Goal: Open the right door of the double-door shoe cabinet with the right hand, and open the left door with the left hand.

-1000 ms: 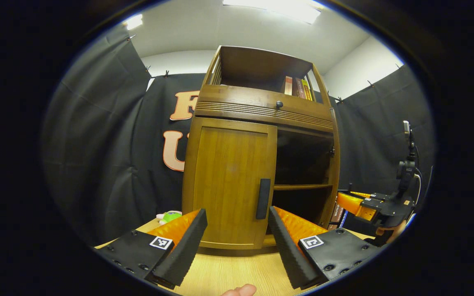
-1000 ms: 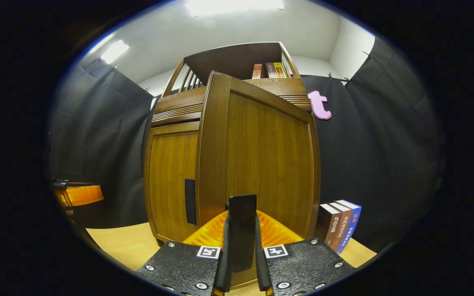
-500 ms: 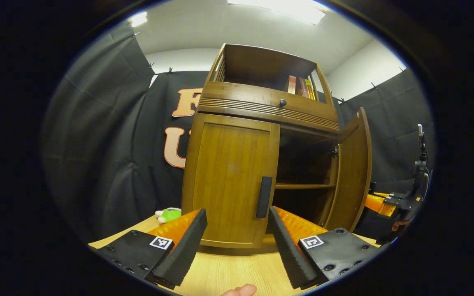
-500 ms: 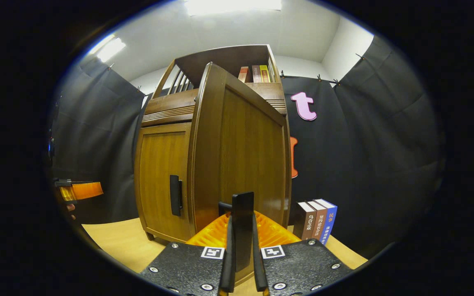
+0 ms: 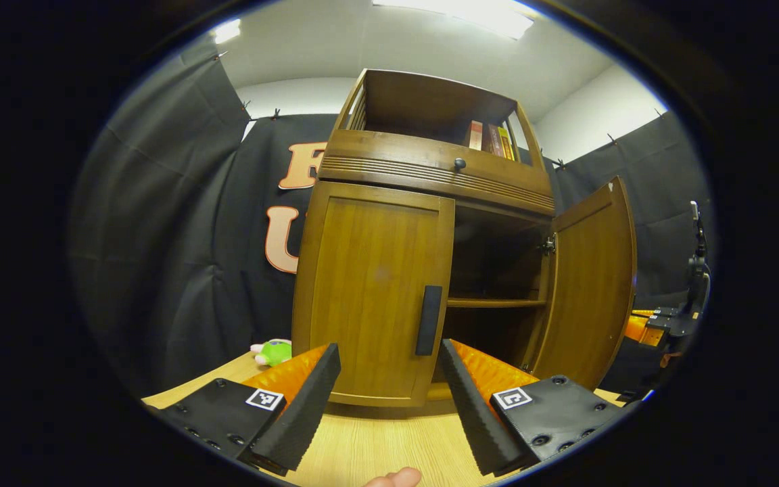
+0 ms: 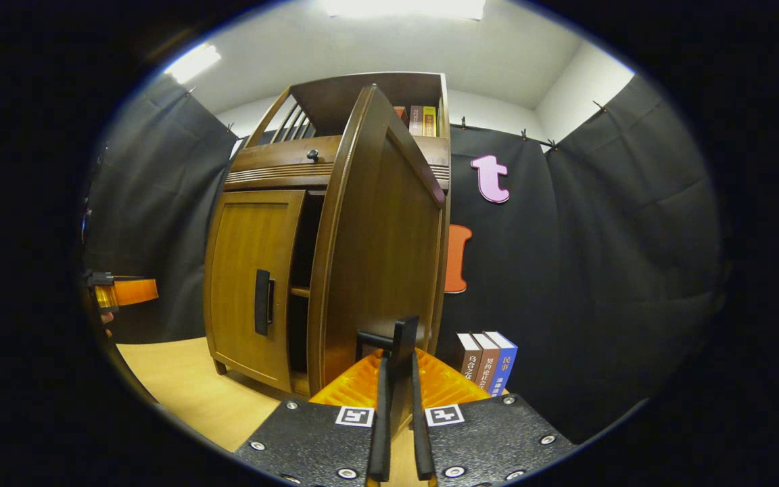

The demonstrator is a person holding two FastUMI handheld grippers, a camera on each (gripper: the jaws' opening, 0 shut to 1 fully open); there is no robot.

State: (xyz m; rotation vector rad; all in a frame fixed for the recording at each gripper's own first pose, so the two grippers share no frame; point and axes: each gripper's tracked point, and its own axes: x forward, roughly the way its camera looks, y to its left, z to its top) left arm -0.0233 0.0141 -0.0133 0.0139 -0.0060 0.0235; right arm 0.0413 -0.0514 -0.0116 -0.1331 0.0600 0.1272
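A brown wooden shoe cabinet (image 5: 430,172) stands on the light wood table. Its right door (image 5: 589,284) is swung out wide, baring a dark inside with a shelf (image 5: 494,303). In the right gripper view that door (image 6: 376,257) fills the middle and my right gripper (image 6: 397,379) is shut on its black handle (image 6: 399,352). The left door (image 5: 372,291) is closed, with its black handle (image 5: 429,320) at its right edge. My left gripper (image 5: 389,389) is open, low in front of that door, a short way off the handle. The right gripper (image 5: 660,321) also shows at far right.
Books (image 5: 491,141) stand in the cabinet's top shelf above a drawer with a small knob (image 5: 459,163). Three books (image 6: 487,362) stand on the table right of the cabinet. A green plush toy (image 5: 273,352) lies at the cabinet's left foot. Black cloth walls surround the table (image 5: 376,446).
The right door has swung further open, pulled by my right gripper still shut on its handle. My left gripper stays open before the closed left door.
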